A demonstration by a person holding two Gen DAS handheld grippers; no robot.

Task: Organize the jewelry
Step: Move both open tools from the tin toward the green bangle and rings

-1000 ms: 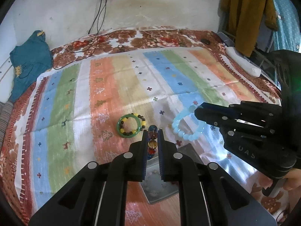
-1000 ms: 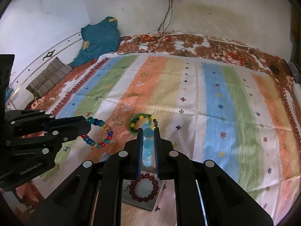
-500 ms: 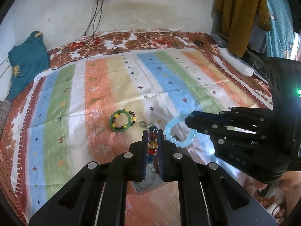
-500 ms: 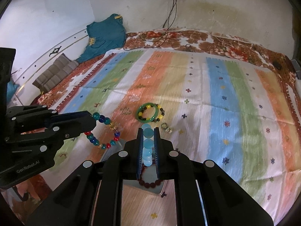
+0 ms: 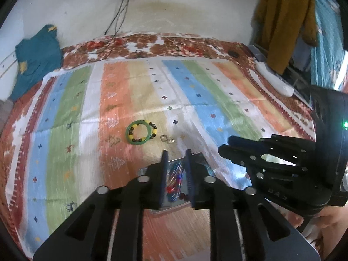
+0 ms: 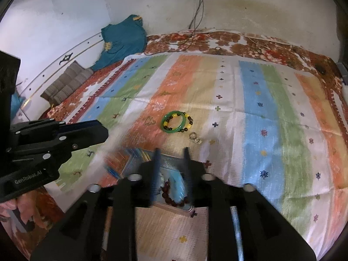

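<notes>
My left gripper [image 5: 176, 153] hangs over a small metal tray [image 5: 161, 211] on the striped blanket, and its jaws are opening. The multicolour bead bracelet [image 5: 174, 184] is a blur below them, free of the pads. My right gripper [image 6: 171, 153] is above the same tray [image 6: 171, 163], jaws opening too. The light-blue bead bracelet [image 6: 178, 184] lies blurred beside a dark red bracelet [image 6: 174, 198] in the tray. Beyond the tray sit a green bangle [image 5: 139, 132] [image 6: 174, 120] with a yellow-and-black bead bracelet, and small rings [image 5: 166, 138] [image 6: 194, 137]. Each view shows the other gripper [image 5: 225, 145] [image 6: 104, 130].
A teal garment [image 6: 124, 37] and a folded grey cloth [image 6: 65, 82] lie at the bed's far left. Cables [image 5: 117, 17] run down the wall. A brown jacket [image 5: 285, 19] hangs at the right. A person's hand [image 6: 21, 213] grips the left handle.
Both grippers were shut on their bracelets and have parted their jaws. The multicolour and light-blue bracelets have dropped towards the tray. Both grippers have shifted over the tray.
</notes>
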